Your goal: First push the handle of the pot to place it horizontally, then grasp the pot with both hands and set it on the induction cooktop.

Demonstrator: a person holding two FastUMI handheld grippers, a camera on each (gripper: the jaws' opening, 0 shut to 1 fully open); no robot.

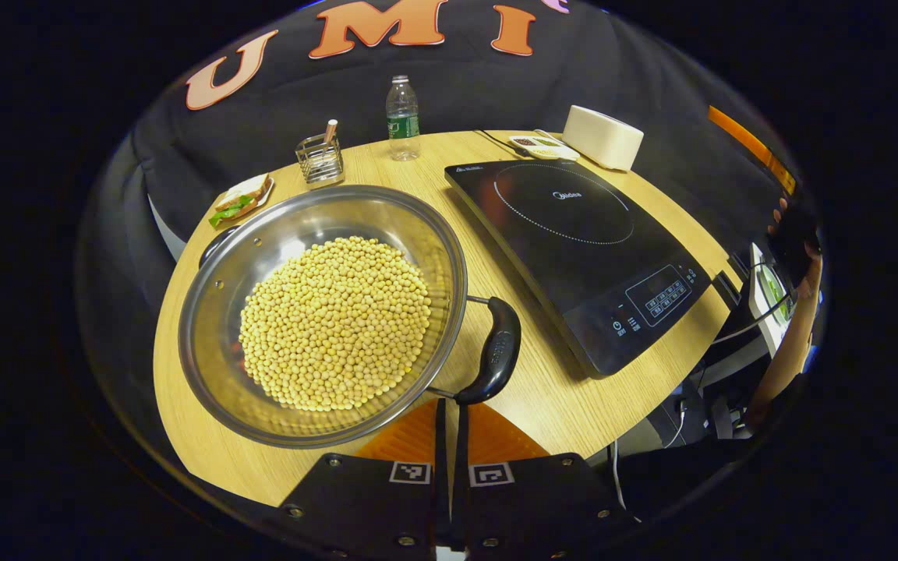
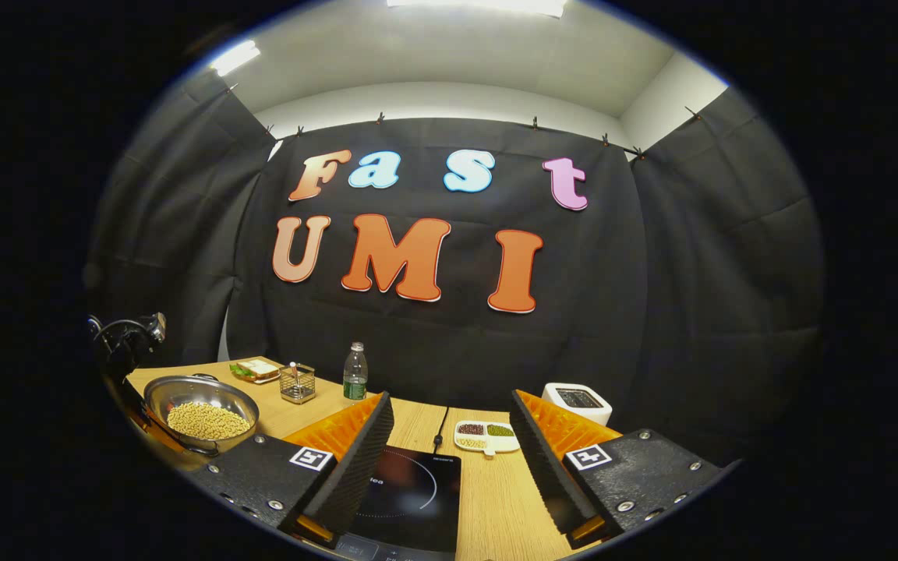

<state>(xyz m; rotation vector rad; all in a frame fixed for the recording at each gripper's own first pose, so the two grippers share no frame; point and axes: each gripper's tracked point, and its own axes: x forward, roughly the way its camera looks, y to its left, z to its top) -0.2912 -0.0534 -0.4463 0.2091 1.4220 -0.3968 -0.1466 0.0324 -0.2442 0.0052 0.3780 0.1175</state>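
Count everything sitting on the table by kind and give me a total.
Pot of beans: 1
Induction cooktop: 1
Water bottle: 1
Wire holder: 1
Sandwich plate: 1
Divided dish of beans: 1
White box: 1
Total: 7

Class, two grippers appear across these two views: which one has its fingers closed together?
The left gripper, seen in the left gripper view near the steel pot's black handle: its fingers meet. The right gripper has its fingers spread wide above the black induction cooktop.
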